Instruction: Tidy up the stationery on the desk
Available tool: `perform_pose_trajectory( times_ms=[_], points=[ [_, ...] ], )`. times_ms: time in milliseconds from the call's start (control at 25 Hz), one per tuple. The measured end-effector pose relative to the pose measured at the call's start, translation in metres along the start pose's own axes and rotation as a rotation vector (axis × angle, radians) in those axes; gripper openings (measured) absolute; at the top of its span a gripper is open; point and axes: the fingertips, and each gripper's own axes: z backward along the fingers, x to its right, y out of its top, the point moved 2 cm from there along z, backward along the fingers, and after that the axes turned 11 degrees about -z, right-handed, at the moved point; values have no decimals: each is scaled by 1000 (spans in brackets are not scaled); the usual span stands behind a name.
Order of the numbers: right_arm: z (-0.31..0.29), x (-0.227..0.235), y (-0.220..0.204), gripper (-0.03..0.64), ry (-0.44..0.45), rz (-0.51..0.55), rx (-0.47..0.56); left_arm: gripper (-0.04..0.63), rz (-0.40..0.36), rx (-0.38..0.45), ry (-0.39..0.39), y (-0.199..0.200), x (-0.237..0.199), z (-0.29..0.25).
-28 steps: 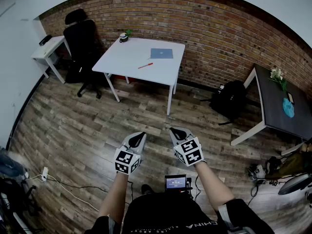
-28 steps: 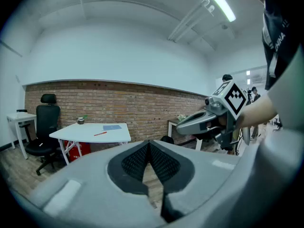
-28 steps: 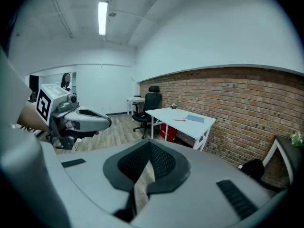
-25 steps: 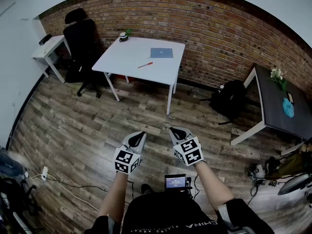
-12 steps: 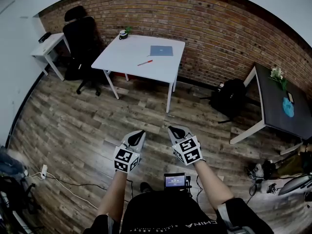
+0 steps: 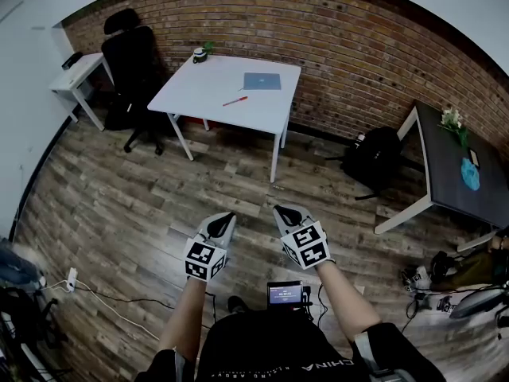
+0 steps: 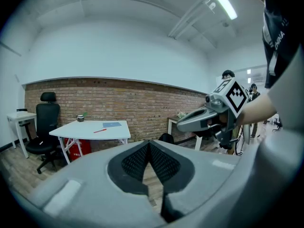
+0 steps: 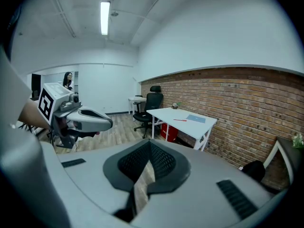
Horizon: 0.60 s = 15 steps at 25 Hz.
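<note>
left hand-held gripper [image 6: 226, 218]: pressed together, empty
right hand-held gripper [image 6: 281, 211]: pressed together, empty
worktop [image 6: 208, 94]: red pen [image 6: 235, 101], blue notebook [image 6: 262, 81] laid apart

One pen [image 6: 235, 101], one notebook [image 6: 262, 81], one chair [image 6: 131, 62], one backpack [image 6: 378, 159] — three tables [image 6: 207, 94] [image 6: 79, 72] [image 6: 445, 161].

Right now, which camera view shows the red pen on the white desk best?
The head view: it looks down on the white desk, so the red pen shows in full length, near the blue notebook. Both gripper views look across the desk from low, so the pen is only a thin red streak.
</note>
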Motion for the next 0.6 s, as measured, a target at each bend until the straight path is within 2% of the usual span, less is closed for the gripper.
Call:
perform_pose_trajectory(
  times_ms=[600],
  points=[
    [9, 42, -3, 9, 26, -1, -5, -6, 8, -23, 35, 11, 15, -33]
  ],
)
